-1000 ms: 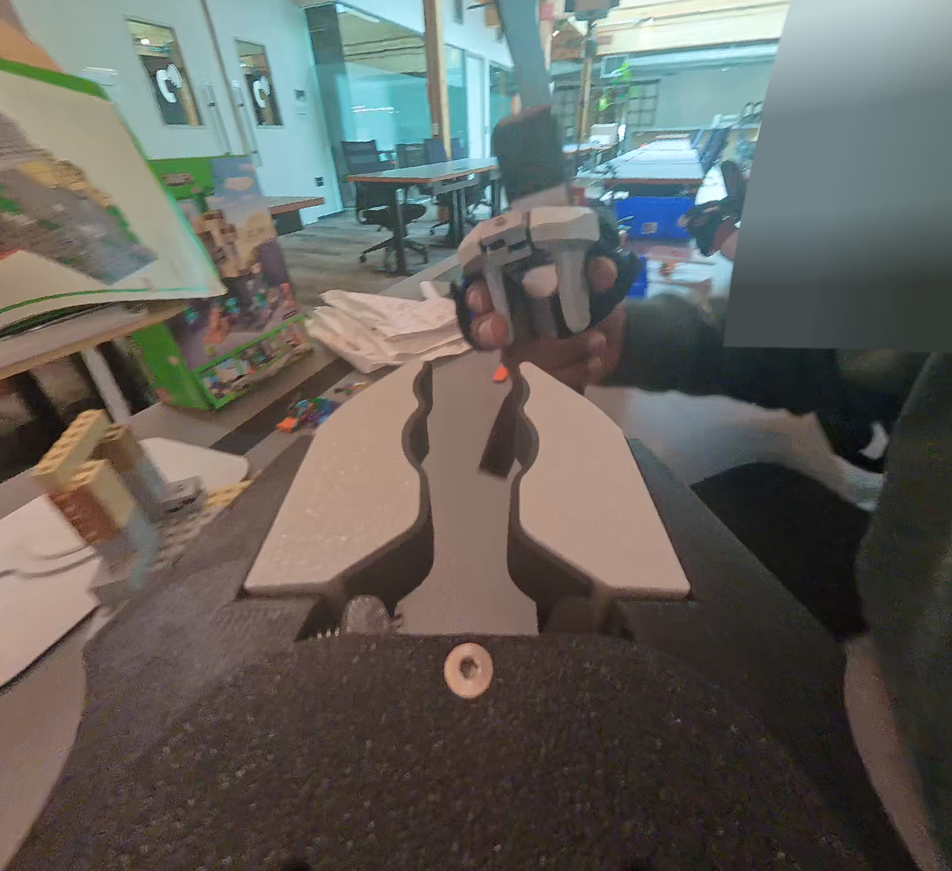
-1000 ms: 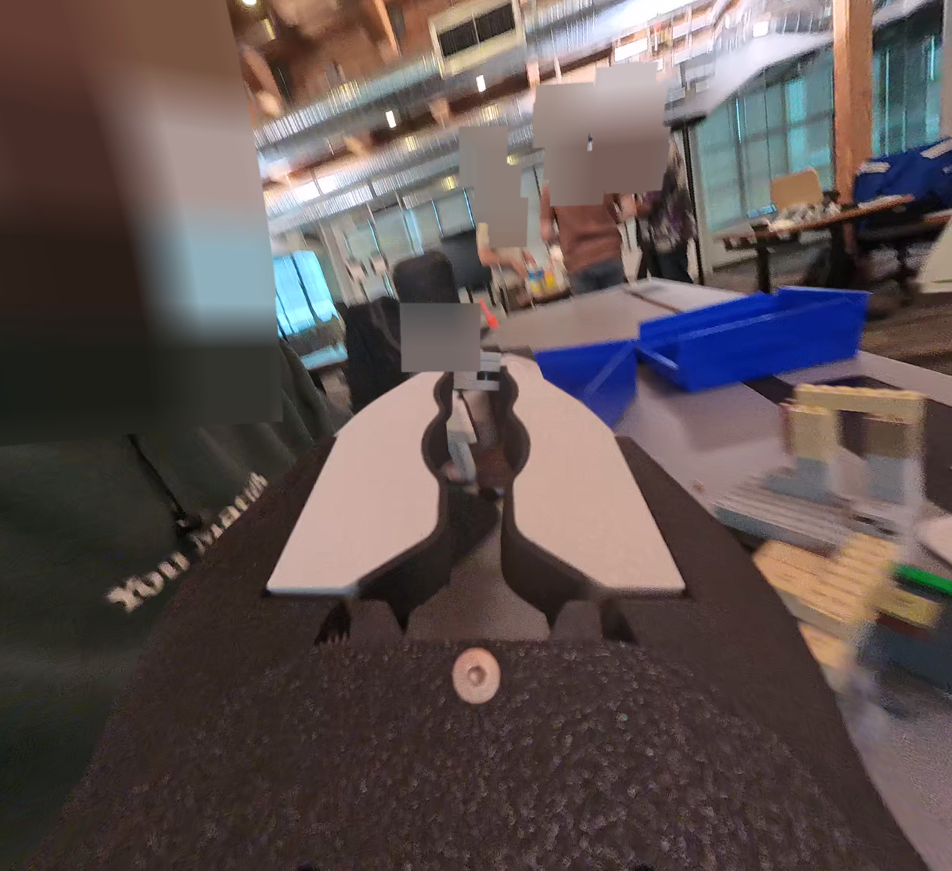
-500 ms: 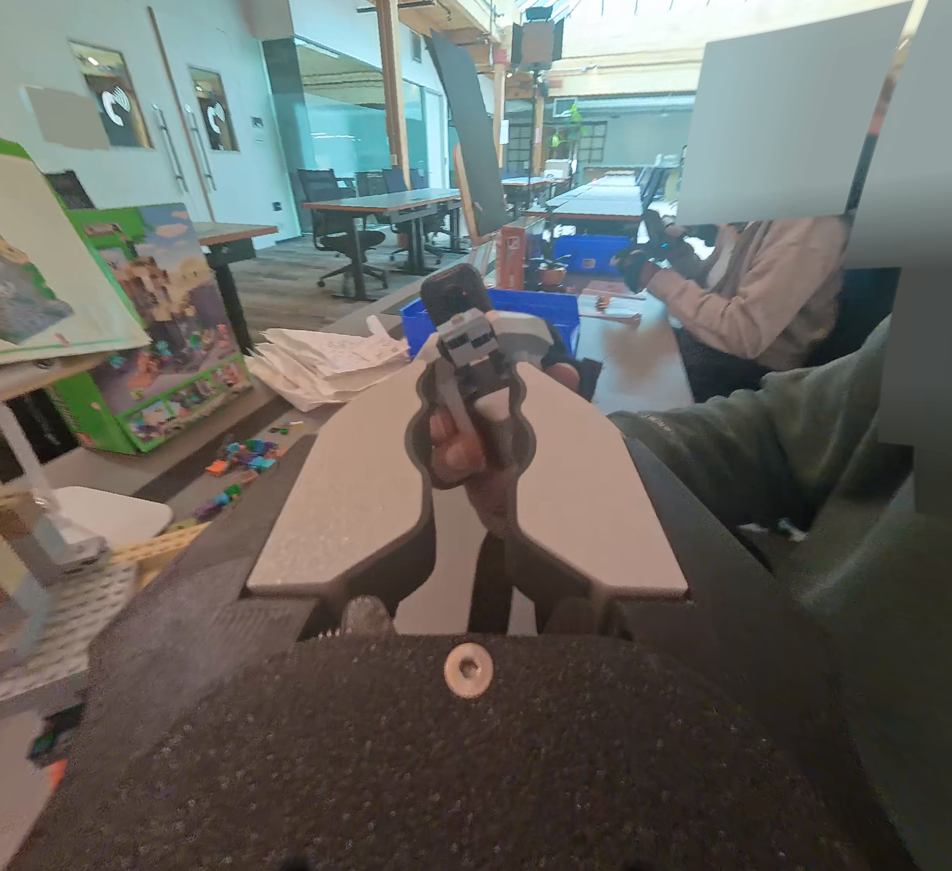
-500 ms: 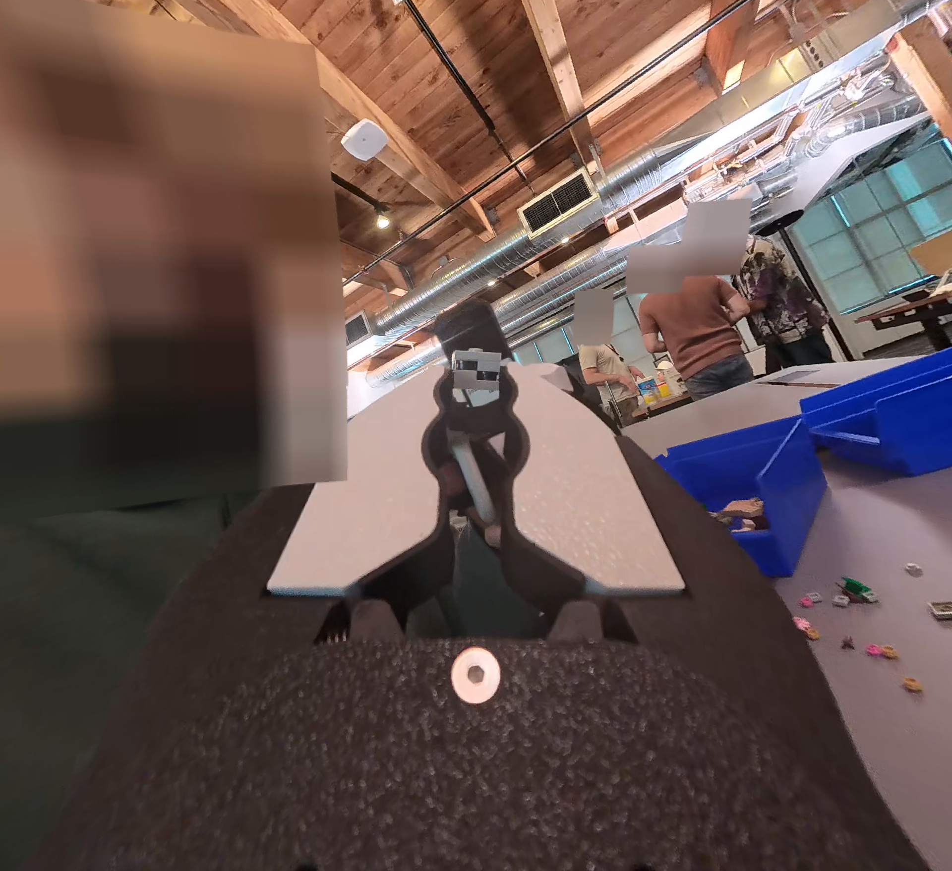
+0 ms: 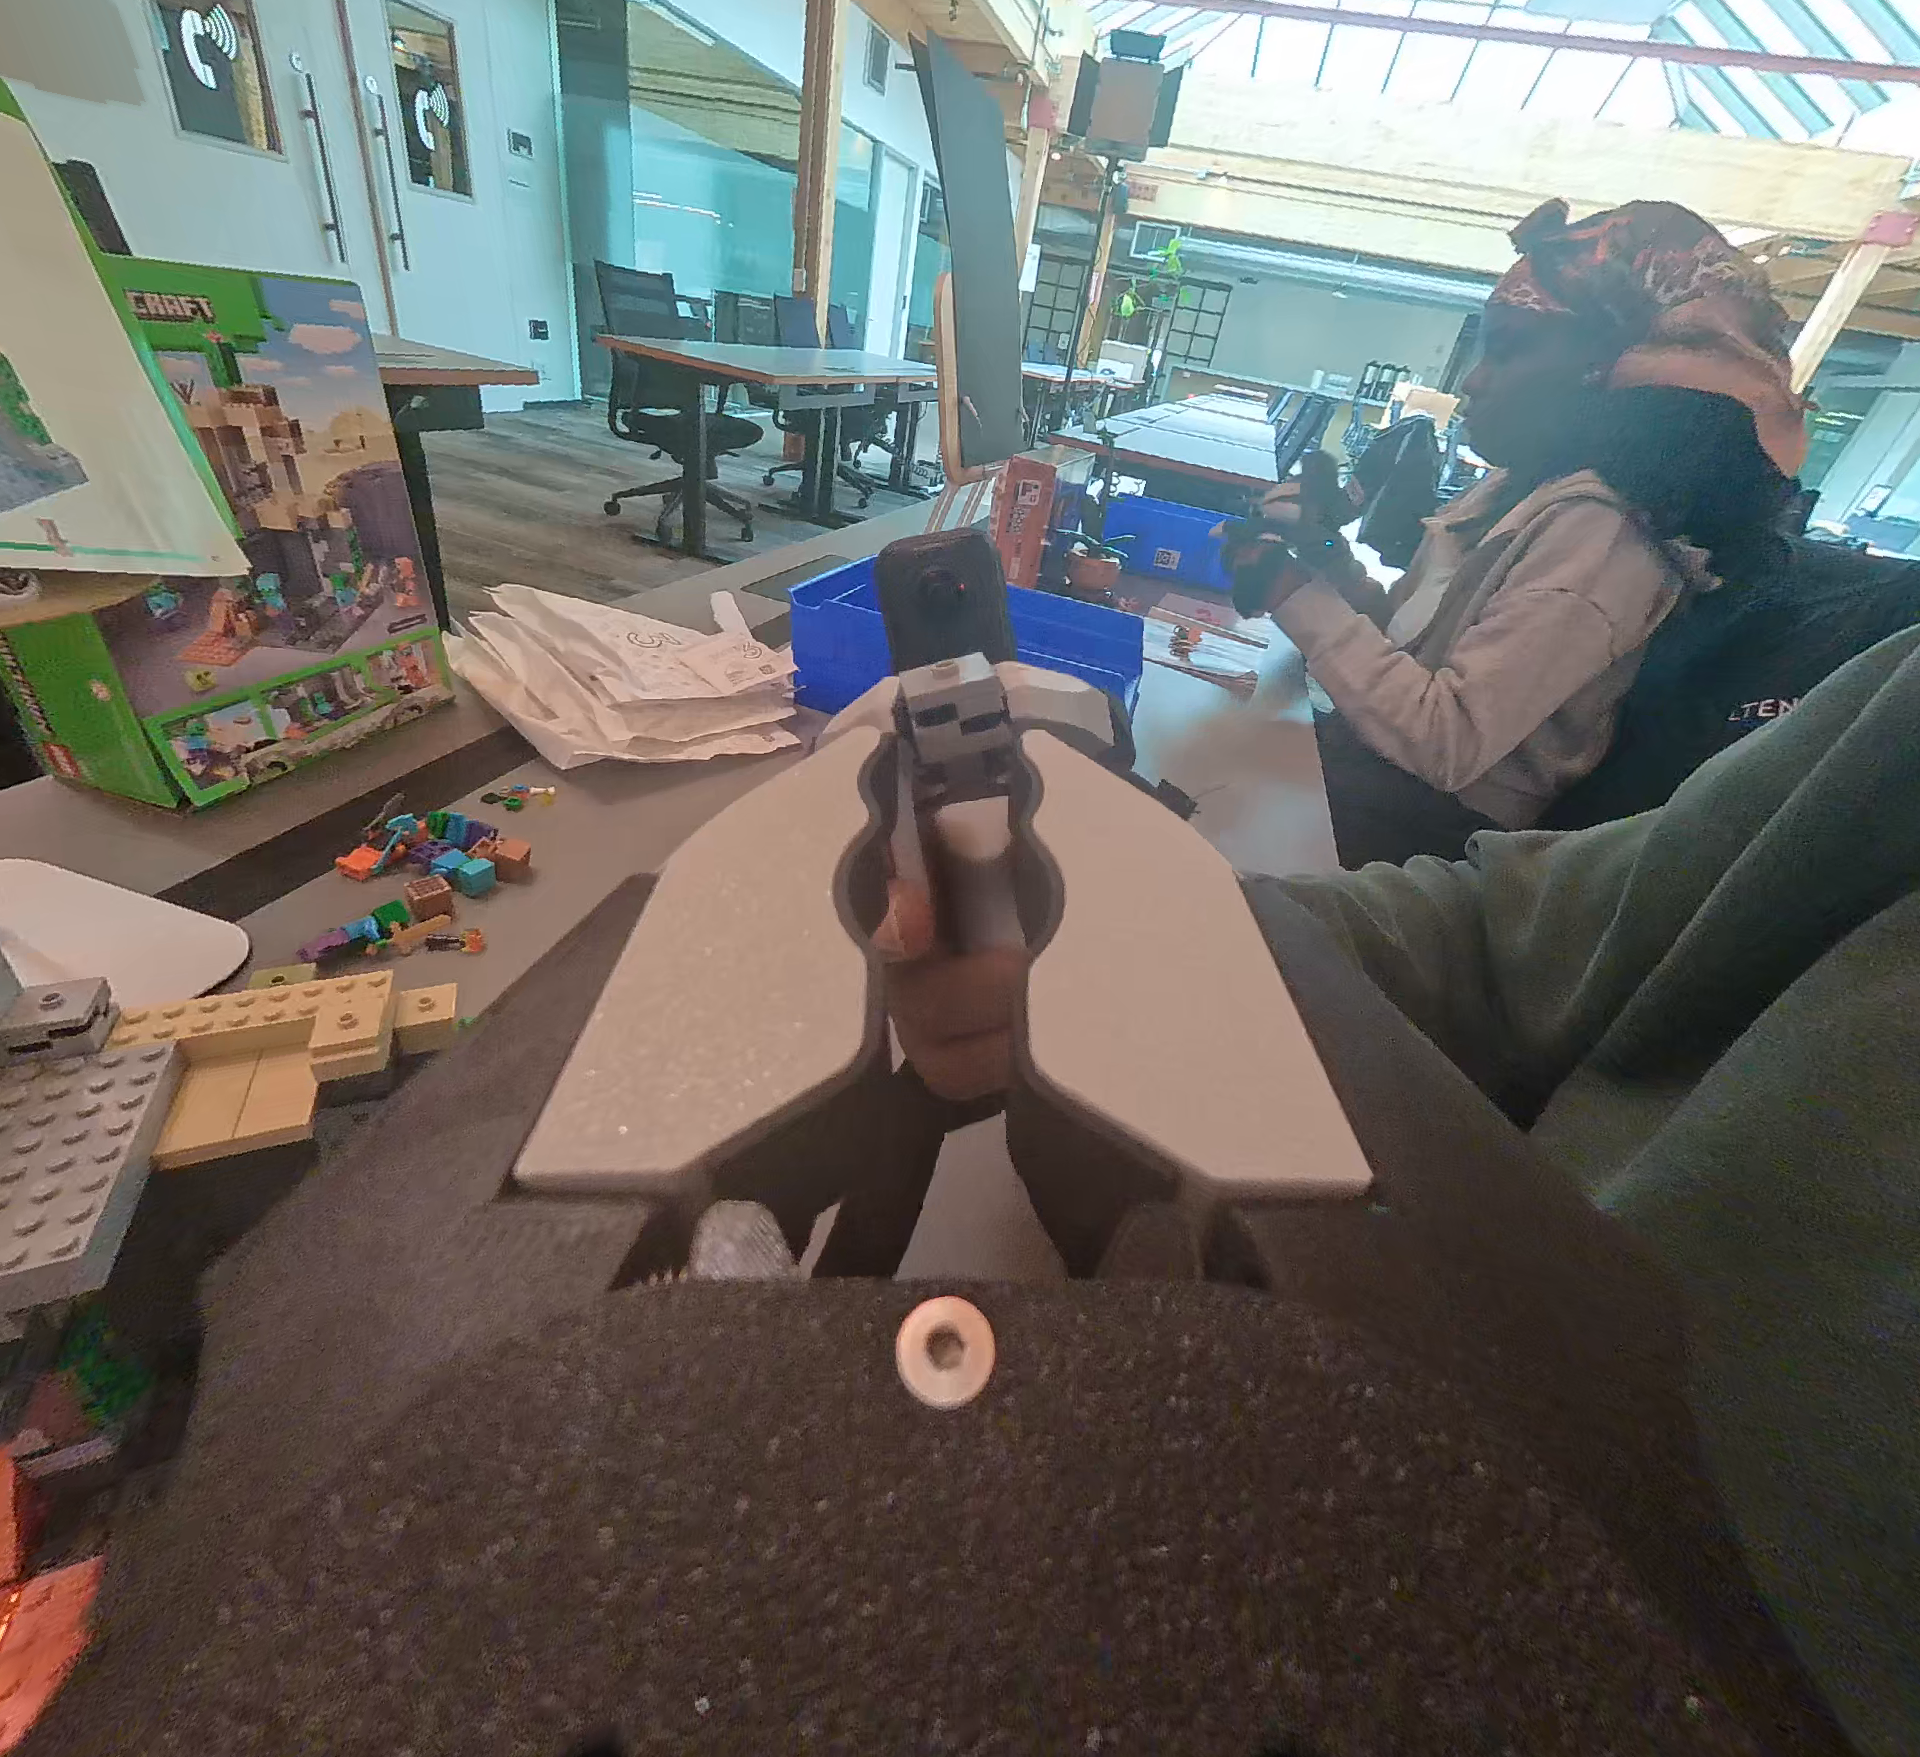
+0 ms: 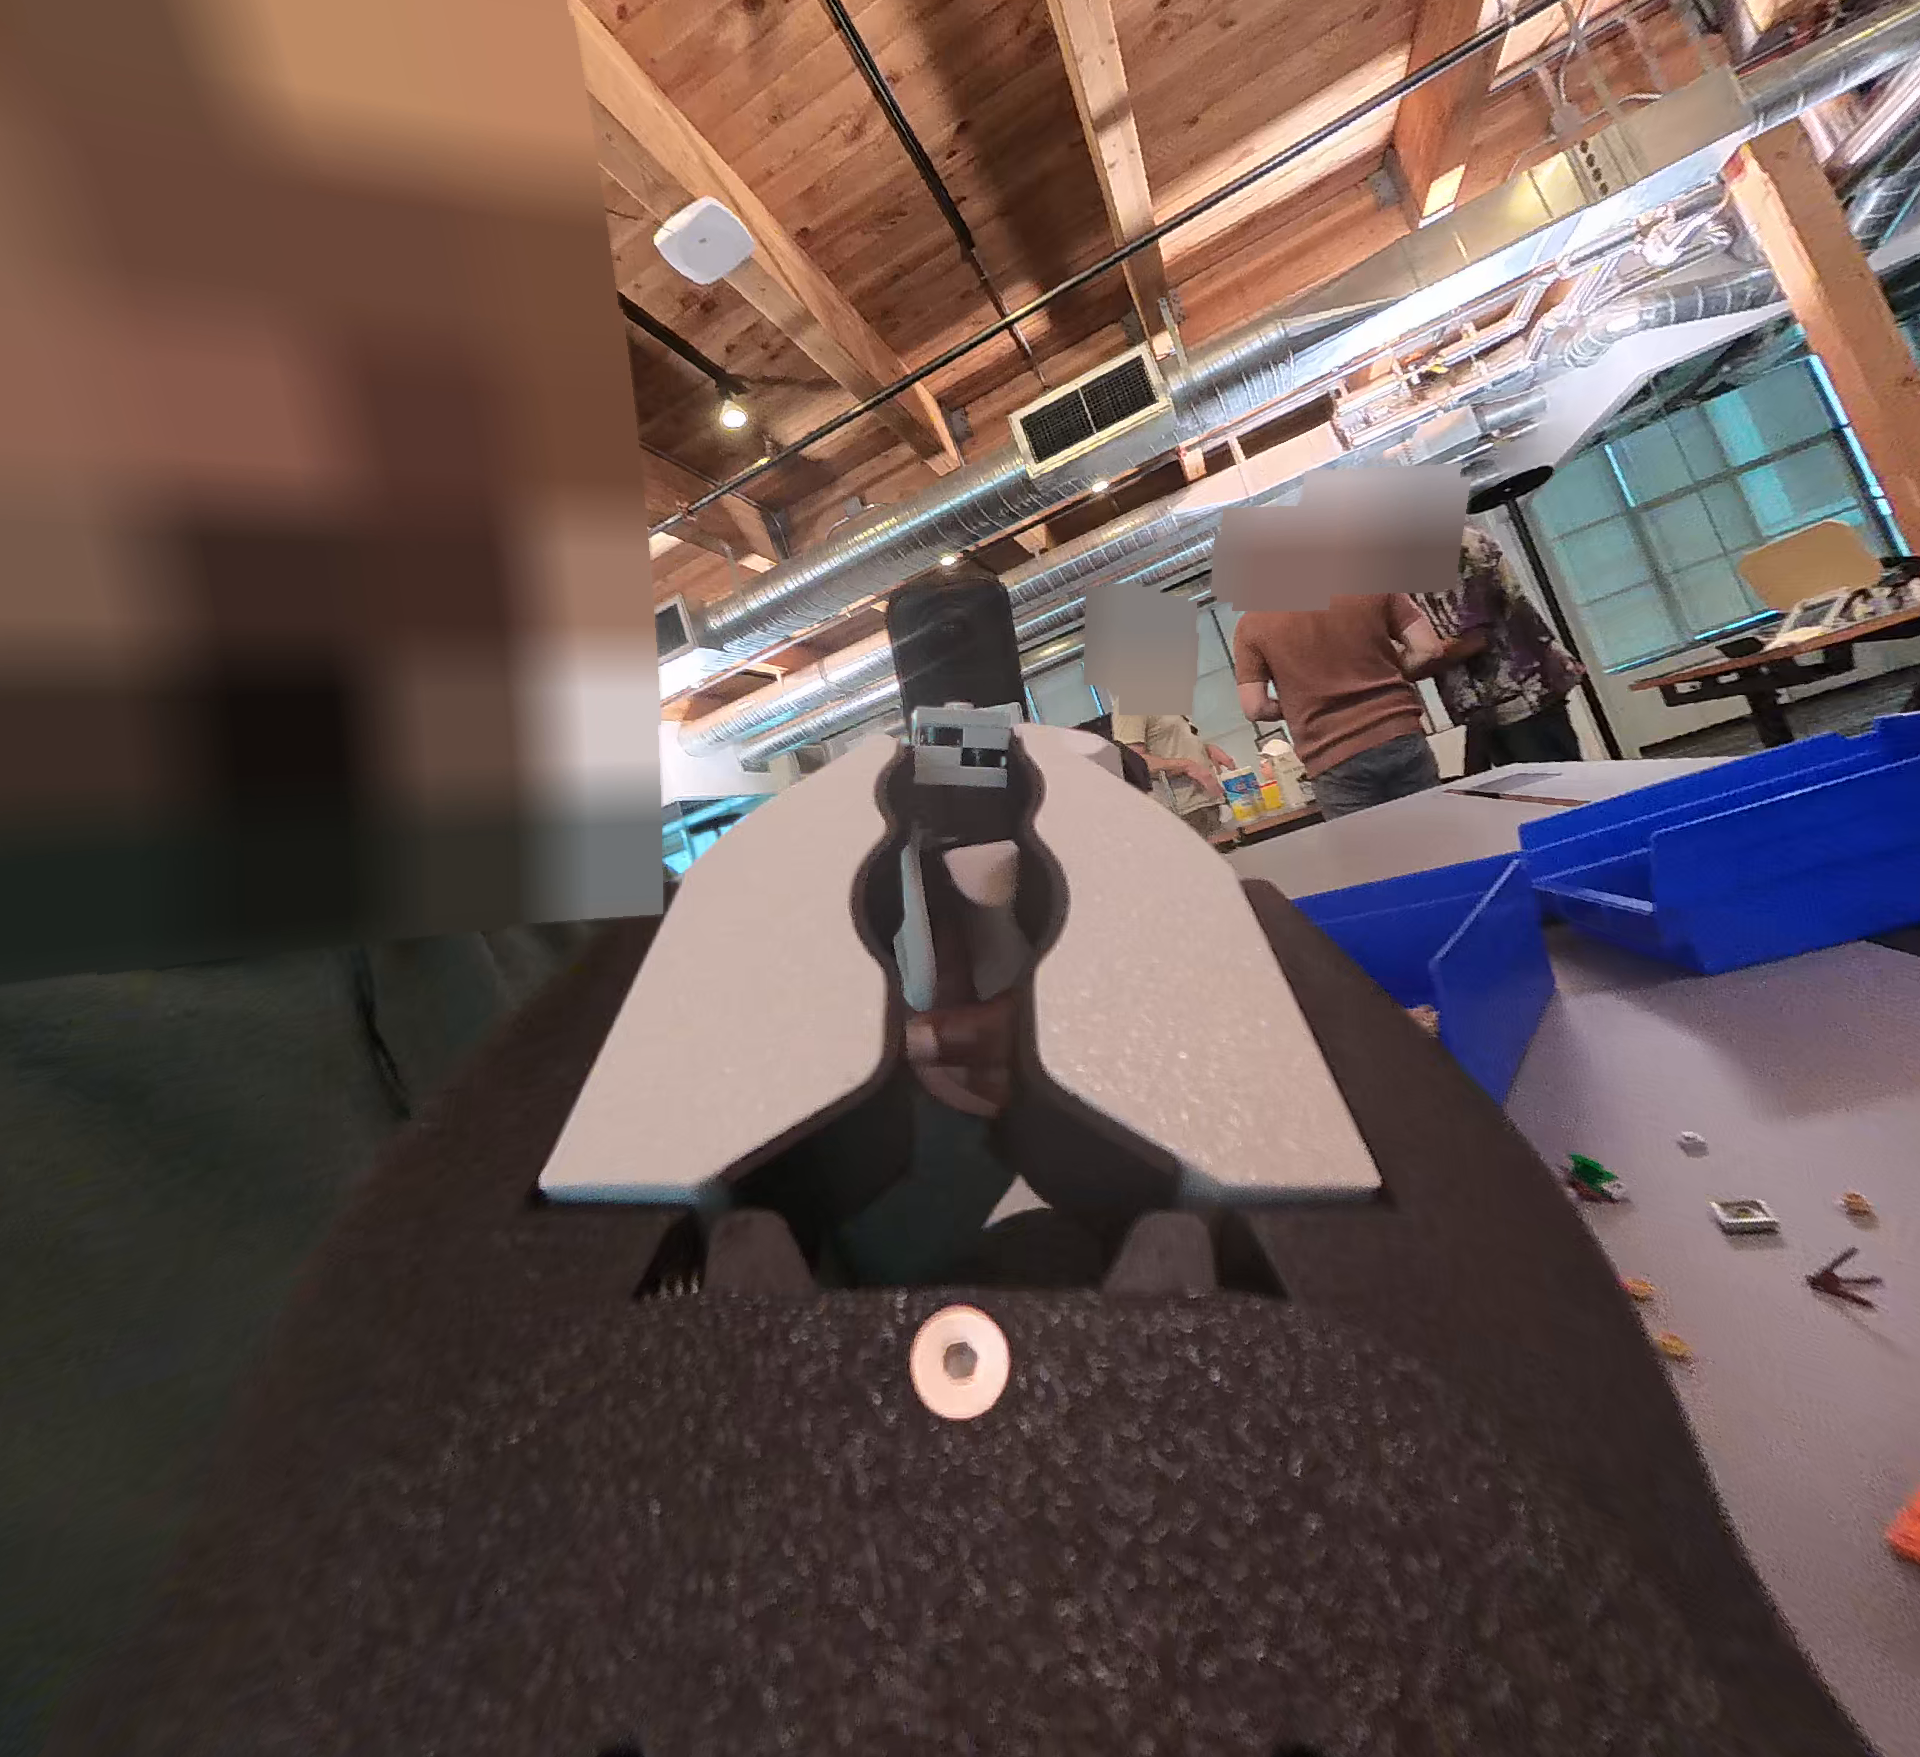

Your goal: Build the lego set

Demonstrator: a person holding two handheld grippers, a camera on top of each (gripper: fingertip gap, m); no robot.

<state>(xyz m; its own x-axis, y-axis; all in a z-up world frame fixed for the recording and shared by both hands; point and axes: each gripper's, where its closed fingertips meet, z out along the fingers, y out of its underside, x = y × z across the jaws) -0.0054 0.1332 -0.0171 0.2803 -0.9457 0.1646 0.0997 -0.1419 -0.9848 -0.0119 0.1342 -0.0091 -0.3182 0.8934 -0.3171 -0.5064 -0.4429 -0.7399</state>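
Each wrist camera sits close behind its own fingers, the left wrist view level toward the blue bin (image 5: 847, 632) at 12 o'clock, the right wrist view tilted up at the wooden ceiling (image 6: 1039, 149), both sharing the small grey figure (image 5: 951, 720) (image 6: 961, 746) and the opposite gripper's camera.

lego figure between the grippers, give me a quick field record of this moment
held piece: small grey lego figure with a blocky face
left hand-held gripper: tips closed on the figure
right hand-held gripper: faces the left one, tips at the same figure; whether it grips cannot be told
partial build: tan and grey plates, left of the left gripper
loose pieces: colourful bricks on the grey table
set box: green box standing at the back left
bin: blue bin on the right
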